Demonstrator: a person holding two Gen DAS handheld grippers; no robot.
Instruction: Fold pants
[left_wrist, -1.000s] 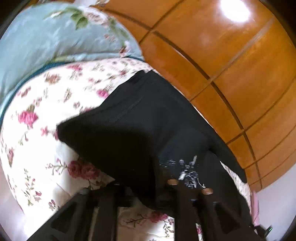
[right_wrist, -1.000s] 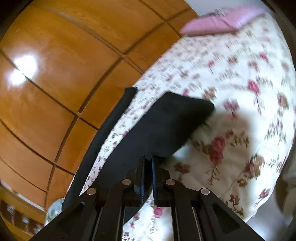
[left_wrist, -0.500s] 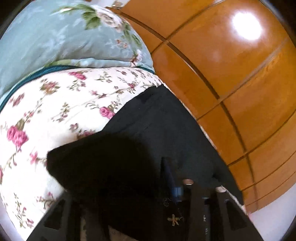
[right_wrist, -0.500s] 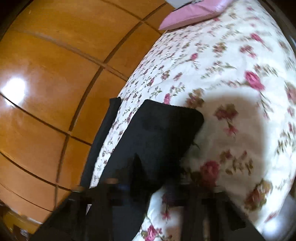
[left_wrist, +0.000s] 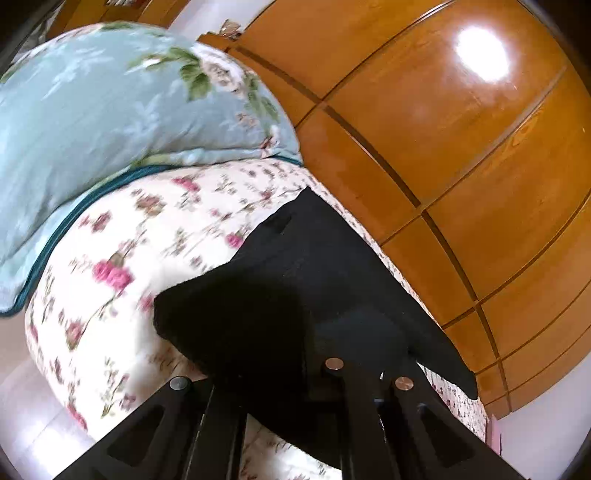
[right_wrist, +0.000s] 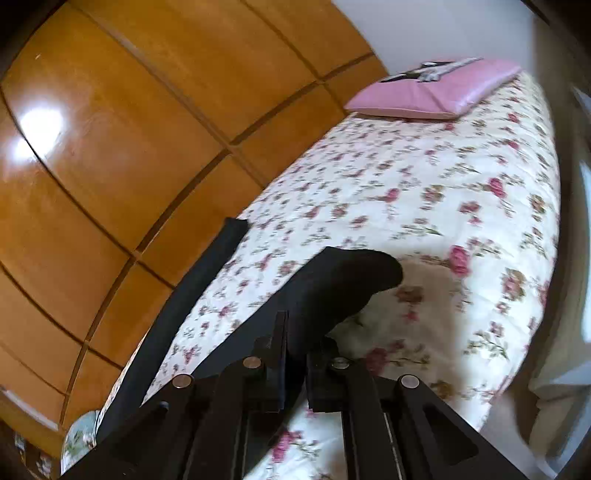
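While both grippers pinch the black soft fabric pants (left_wrist: 295, 280), left gripper (left_wrist: 317, 373) is clamped at the waist end and right gripper (right_wrist: 295, 354) is closing on a leg cuff. Pants' long axis runs btwn them along the floral-print quilted bed (right_wrist: 424, 192), by the wooden panel wall (left_wrist: 461, 147).

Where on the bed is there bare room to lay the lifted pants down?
The widest free patch of floral bedspread lies between the black pants and the pink pillow. A smaller bare strip runs between the pants and the blue quilt. Along the wooden wall it is crowded: the other pant leg lies there.
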